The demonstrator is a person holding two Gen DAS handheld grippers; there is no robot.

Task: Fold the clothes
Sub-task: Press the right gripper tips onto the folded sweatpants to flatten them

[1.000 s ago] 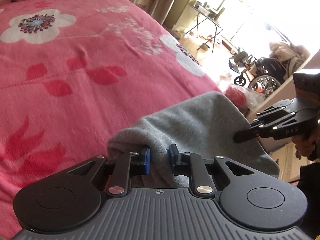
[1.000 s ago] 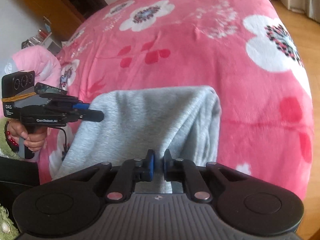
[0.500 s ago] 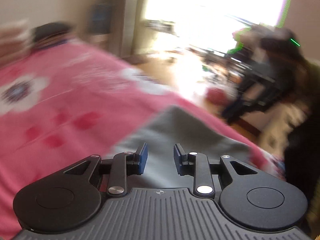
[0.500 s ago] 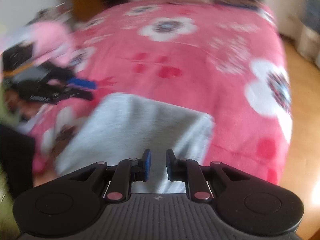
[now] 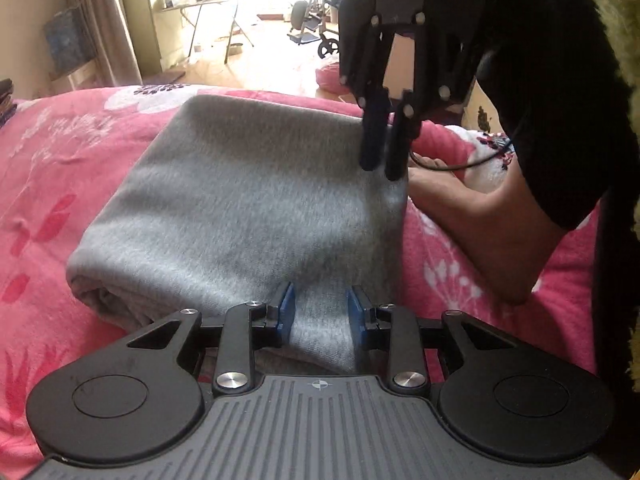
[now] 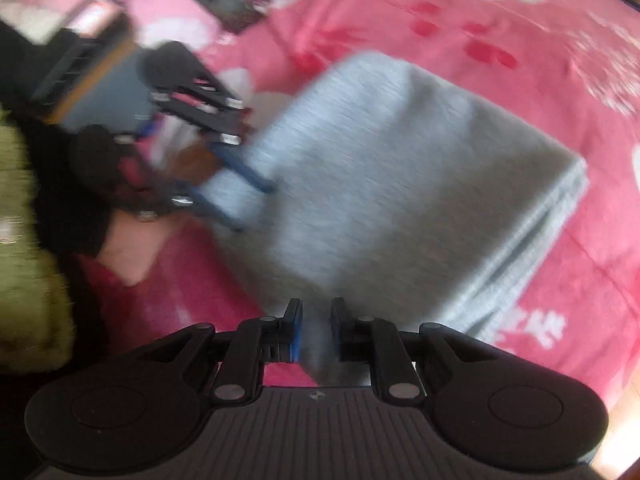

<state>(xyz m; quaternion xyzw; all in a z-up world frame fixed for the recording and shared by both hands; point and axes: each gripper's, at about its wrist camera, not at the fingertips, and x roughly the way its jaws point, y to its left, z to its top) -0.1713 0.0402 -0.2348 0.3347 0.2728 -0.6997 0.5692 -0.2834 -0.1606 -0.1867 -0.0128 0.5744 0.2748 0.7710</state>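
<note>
The grey garment (image 5: 248,200) lies folded into a thick rectangle on the bed (image 5: 52,184), and each tool meets it at a separate corner, which looks like a way to take the whole stack at two points so it keeps its shape. The left tool (image 5: 322,314) points down at the near corner; a hump of grey cloth stands between its blue pads (image 5: 286,312), but the pads sit apart from it and the jaws are parted, so nothing is gripped here. The right tool (image 5: 382,156), seen ahead of the left one, stands upright at the far right corner with its jaws nearly together. In its own blurred view a ridge of cloth rises between the pads of the right tool (image 6: 316,330), and it seems pinched, though the smear leaves this uncertain. The person's hand (image 5: 480,224) rests on the bed just right of the garment, probably steadying the reach.
</note>
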